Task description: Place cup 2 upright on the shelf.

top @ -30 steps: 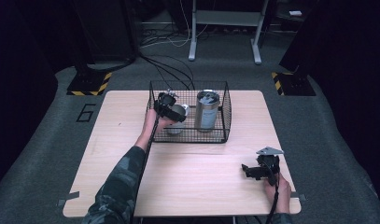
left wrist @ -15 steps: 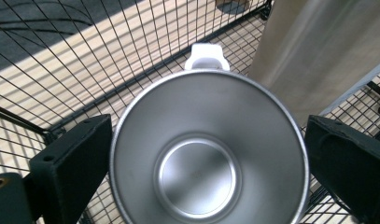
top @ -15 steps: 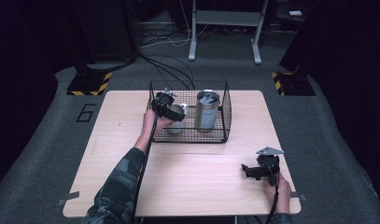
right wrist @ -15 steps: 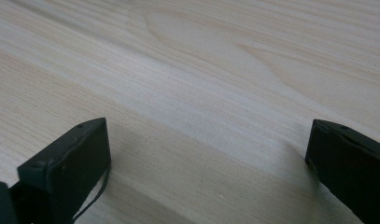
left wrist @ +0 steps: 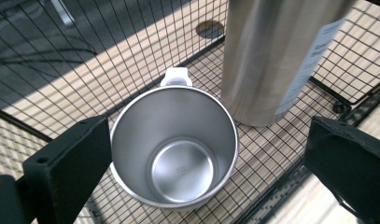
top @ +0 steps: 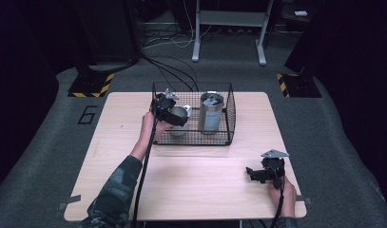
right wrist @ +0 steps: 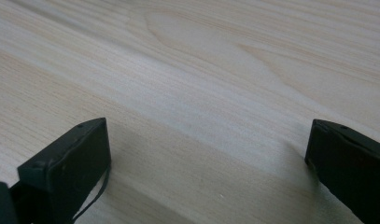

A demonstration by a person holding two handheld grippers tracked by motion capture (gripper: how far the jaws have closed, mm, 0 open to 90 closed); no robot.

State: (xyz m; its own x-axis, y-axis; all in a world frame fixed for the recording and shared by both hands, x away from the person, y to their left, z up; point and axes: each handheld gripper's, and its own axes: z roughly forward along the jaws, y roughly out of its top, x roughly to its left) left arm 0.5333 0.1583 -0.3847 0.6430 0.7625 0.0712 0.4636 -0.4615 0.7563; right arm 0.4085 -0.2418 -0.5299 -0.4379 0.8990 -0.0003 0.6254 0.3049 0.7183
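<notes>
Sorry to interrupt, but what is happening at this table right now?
A person holds the left gripper, jaws open, over a steel mug standing upright and empty in a wire basket, beside a tall steel tumbler. The right gripper sits low over the bare wooden table, open and holding nothing.

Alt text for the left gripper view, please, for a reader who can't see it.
An empty steel mug stands upright on the floor of a black wire basket, between the open left claw. A taller steel tumbler stands just beyond it, with pale wooden table under the mesh.
</notes>
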